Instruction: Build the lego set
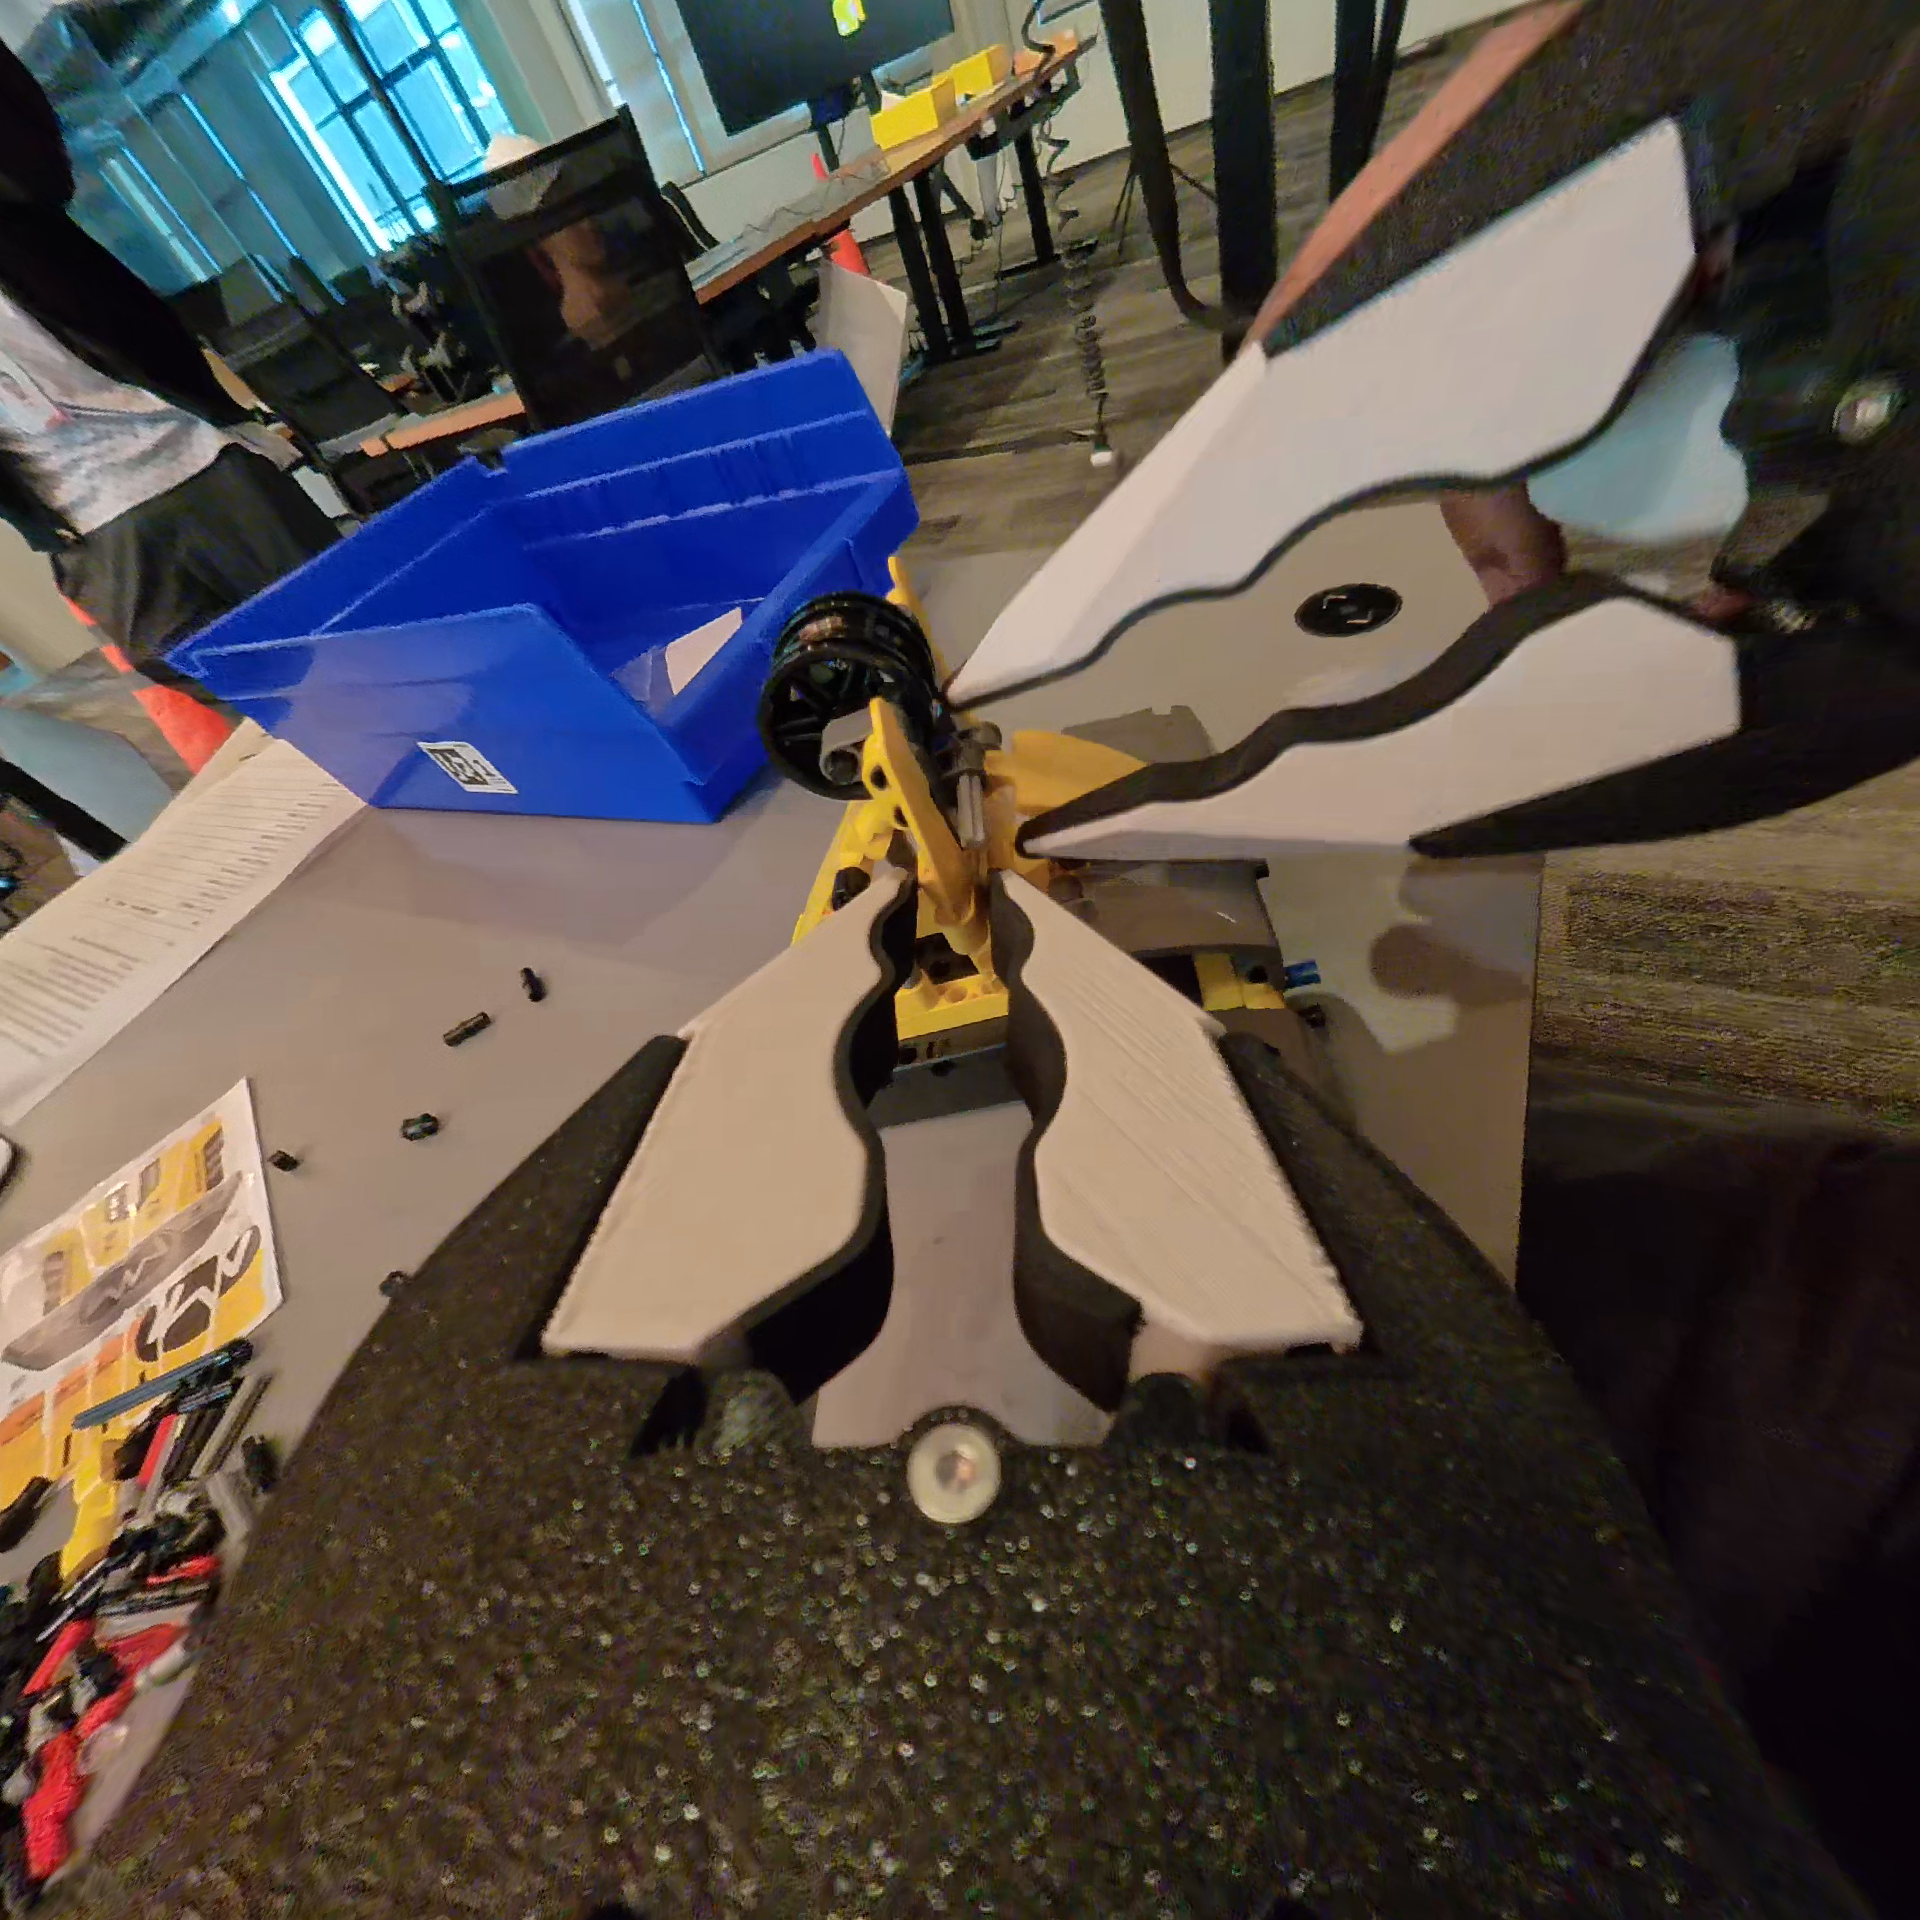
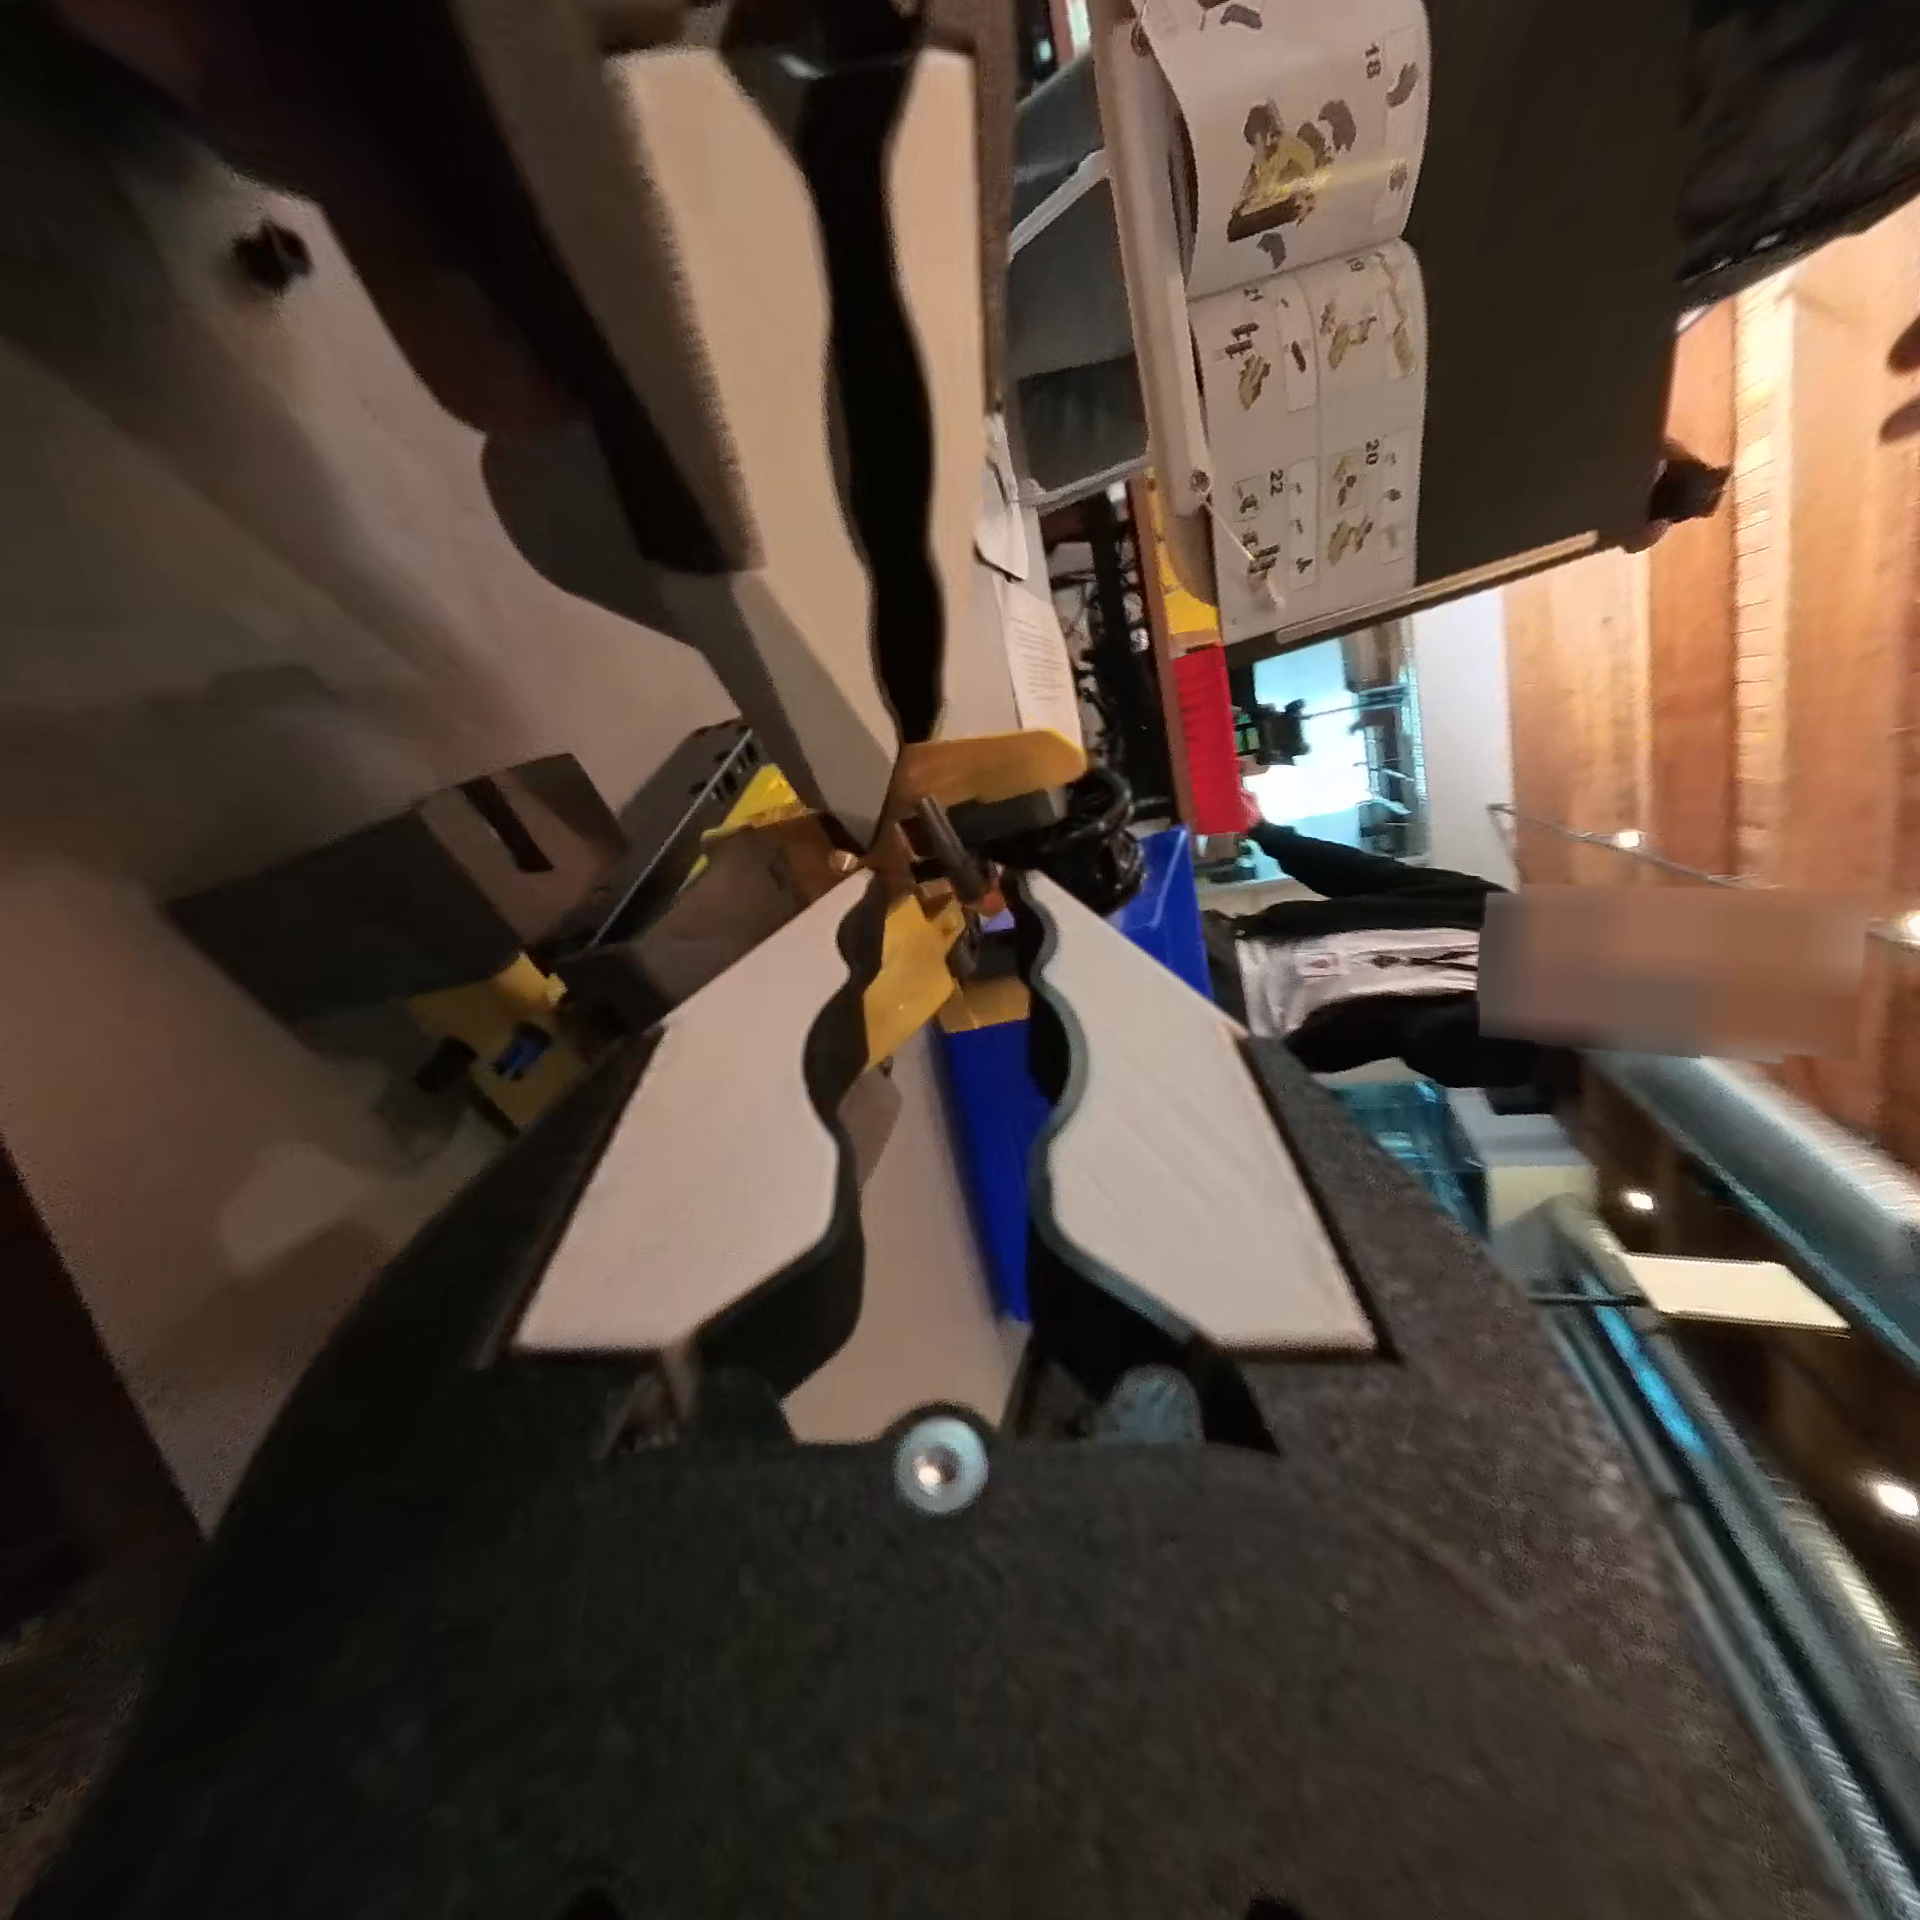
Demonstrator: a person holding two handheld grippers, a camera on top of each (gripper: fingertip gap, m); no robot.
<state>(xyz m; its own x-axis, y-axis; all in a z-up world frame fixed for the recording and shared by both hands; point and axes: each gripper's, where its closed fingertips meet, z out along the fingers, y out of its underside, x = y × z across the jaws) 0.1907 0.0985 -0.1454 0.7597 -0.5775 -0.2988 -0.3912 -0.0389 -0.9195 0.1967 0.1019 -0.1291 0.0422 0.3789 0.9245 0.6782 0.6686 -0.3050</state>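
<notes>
Left gripper (image 1: 948, 883) pinches the yellow model (image 1: 940, 831) on the grey table (image 1: 623, 914). Right gripper (image 1: 987, 764) comes in from the side, jaws narrowly parted around the model's grey axle (image 1: 971, 805). Blue bin (image 1: 582, 613) sits just behind.

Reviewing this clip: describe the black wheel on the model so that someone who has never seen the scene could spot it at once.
Find the blue bin on the grey table; just to its right stands a yellow brick-built model, clamped by the left gripper. The black spoked wheel sits at the model's far top end, the only round part among flat yellow beams.
</notes>
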